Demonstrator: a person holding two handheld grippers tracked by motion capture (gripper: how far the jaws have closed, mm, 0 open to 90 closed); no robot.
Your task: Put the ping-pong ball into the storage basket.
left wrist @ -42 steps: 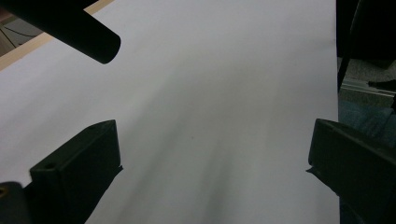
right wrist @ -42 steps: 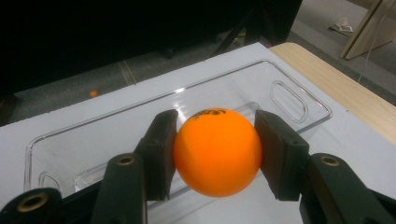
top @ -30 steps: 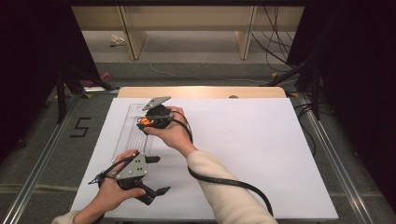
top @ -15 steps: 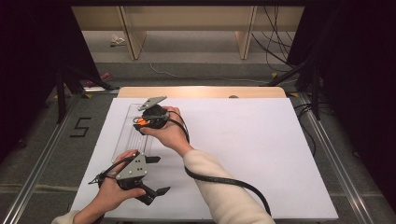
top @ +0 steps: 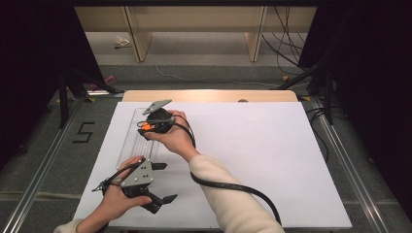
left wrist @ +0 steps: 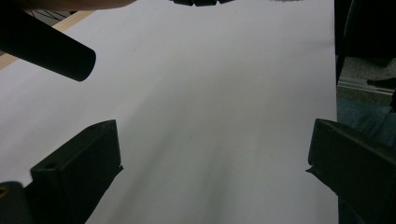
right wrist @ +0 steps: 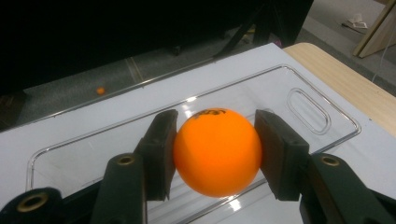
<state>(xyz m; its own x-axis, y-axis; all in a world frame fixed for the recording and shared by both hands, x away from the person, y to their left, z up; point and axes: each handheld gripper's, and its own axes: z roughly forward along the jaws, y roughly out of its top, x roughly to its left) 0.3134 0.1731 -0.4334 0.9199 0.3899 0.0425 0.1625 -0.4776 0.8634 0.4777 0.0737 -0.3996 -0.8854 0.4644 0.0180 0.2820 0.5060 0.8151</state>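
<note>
The right tongs (right wrist: 215,151) clamp an orange ball (right wrist: 217,151) over the clear tray (right wrist: 299,100) by the table's (top: 291,160) far-left corner; the left tongs (left wrist: 212,172) gape wide near its front-left edge.

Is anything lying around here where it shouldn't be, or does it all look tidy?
One small oddity: a second orange ball lies on the grey floor beyond the table's edge, in the right gripper view, as if it had rolled off. Otherwise things look orderly: the right tool grips an orange ball over the clear tray, which lies flat on the white sheet.
</note>
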